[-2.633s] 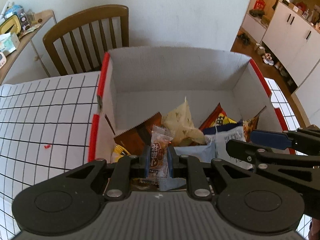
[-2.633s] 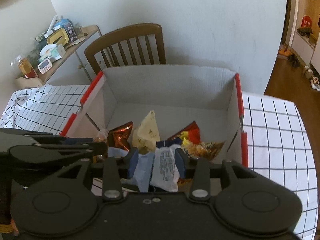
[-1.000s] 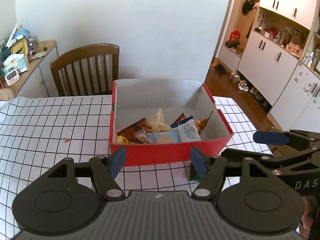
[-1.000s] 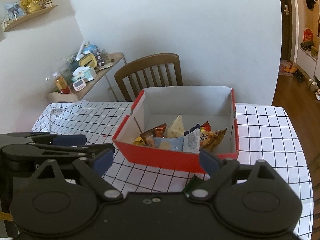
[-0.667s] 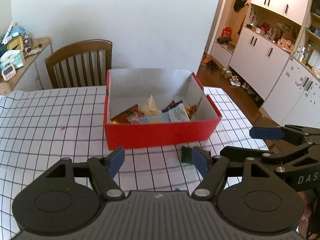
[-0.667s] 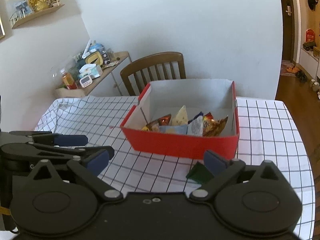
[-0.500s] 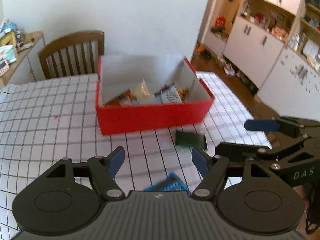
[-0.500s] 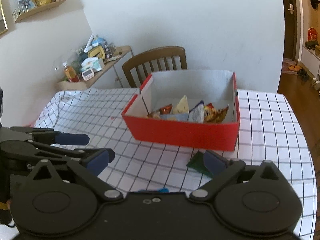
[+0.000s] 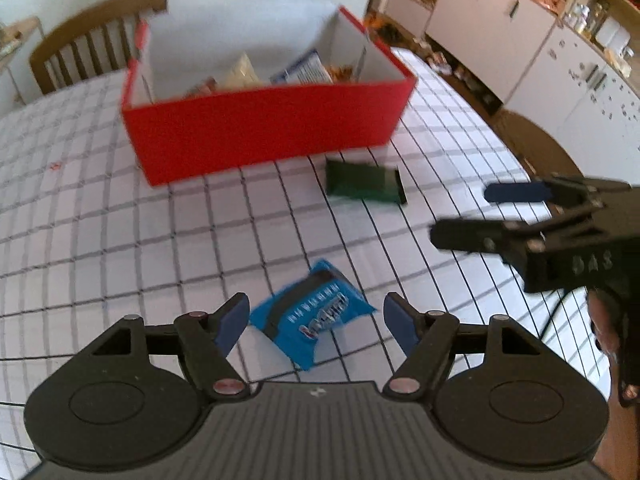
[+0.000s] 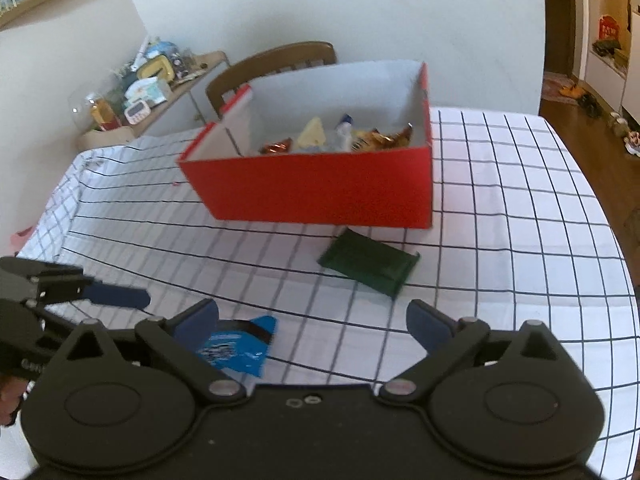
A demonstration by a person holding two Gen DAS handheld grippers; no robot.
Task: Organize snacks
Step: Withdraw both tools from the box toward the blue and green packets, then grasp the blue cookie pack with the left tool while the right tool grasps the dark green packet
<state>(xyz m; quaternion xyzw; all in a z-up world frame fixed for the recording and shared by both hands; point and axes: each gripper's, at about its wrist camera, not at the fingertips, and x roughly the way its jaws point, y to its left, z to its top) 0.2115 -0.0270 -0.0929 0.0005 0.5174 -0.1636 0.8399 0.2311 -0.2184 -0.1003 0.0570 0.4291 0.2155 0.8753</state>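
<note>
A red box (image 9: 264, 132) (image 10: 320, 188) with several snack packets inside stands on the checked tablecloth. In front of it lie a dark green packet (image 9: 362, 182) (image 10: 370, 266) and, nearer, a blue packet (image 9: 310, 318) (image 10: 236, 348). My left gripper (image 9: 316, 320) hangs open over the blue packet, whose wrapper shows between the spread fingers, apart from both pads. My right gripper (image 10: 312, 320) is open too, with nothing between its fingers; the green packet lies just beyond it. The right gripper also shows at the right in the left wrist view.
A wooden chair (image 9: 100, 36) (image 10: 272, 64) stands behind the table. A side shelf with clutter (image 10: 144, 80) is at the back left. White cupboards (image 9: 520, 32) line the right. The table's right edge (image 10: 612, 240) lies close to the right gripper.
Both grippers, which earlier let their packets go into the box and drew back, have sunk toward the table. The blue packet has come into view under the left one, and the box looks farther.
</note>
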